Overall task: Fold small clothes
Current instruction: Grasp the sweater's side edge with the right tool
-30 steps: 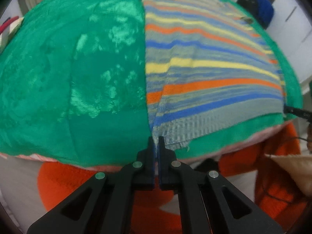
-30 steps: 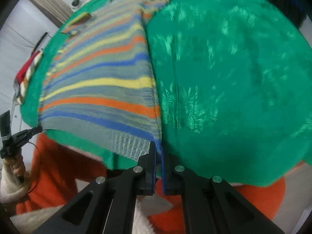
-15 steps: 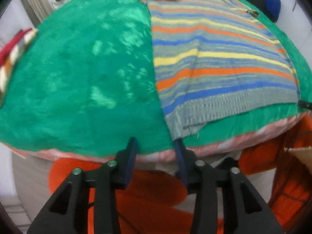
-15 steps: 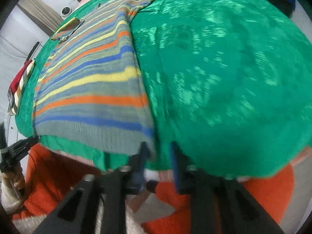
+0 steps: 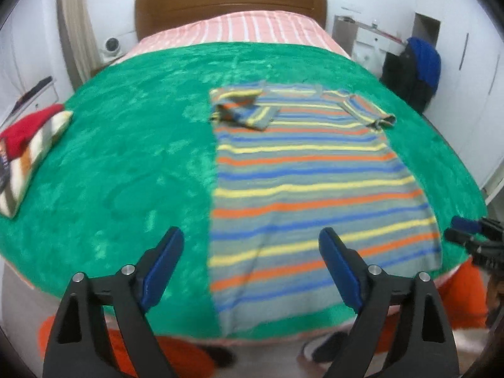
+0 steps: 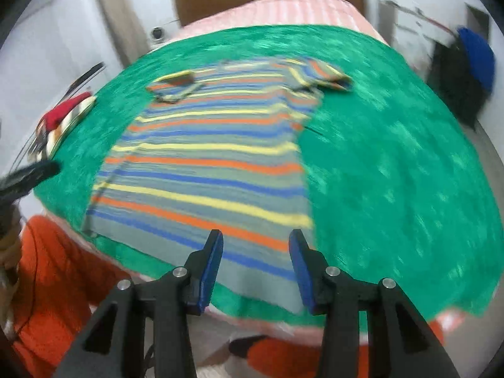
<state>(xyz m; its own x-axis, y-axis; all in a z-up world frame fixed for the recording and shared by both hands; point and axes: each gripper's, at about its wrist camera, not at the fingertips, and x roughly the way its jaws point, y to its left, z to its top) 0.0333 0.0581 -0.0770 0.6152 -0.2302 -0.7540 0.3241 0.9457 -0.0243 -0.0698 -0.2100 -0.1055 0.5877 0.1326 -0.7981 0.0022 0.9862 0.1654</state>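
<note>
A: Since a second ago both grippers have let go of the shirt's hem and lifted away; back then each pair of jaws was pinched shut on the near edge, and now far more of the bed shows in both views.

B: How do the jaws stand?

A: The left gripper (image 5: 250,263) is opening and already stands wide, with nothing pressed between its blue pads. The right gripper (image 6: 255,260) is opening too, about halfway, and it holds nothing either. The fabric seen between the fingers lies below them on the bed.

B: And the garment?

A: The striped shirt (image 5: 302,189) lies flat on the green blanket (image 5: 126,163), hem toward the near edge of the bed, collar toward twelve o'clock. In the left wrist view it fills the area from centre to three o'clock. Its left sleeve (image 5: 242,110) is folded inward over the chest; the right sleeve (image 5: 365,110) sticks out to the side.

B: Anything else?

A: A folded red and striped garment (image 5: 28,148) rests at nine o'clock on the blanket's edge. The wooden headboard (image 5: 230,0) stands at twelve. The person's orange clothing (image 6: 53,286) shows at seven o'clock in the right wrist view, which is blurred.
</note>
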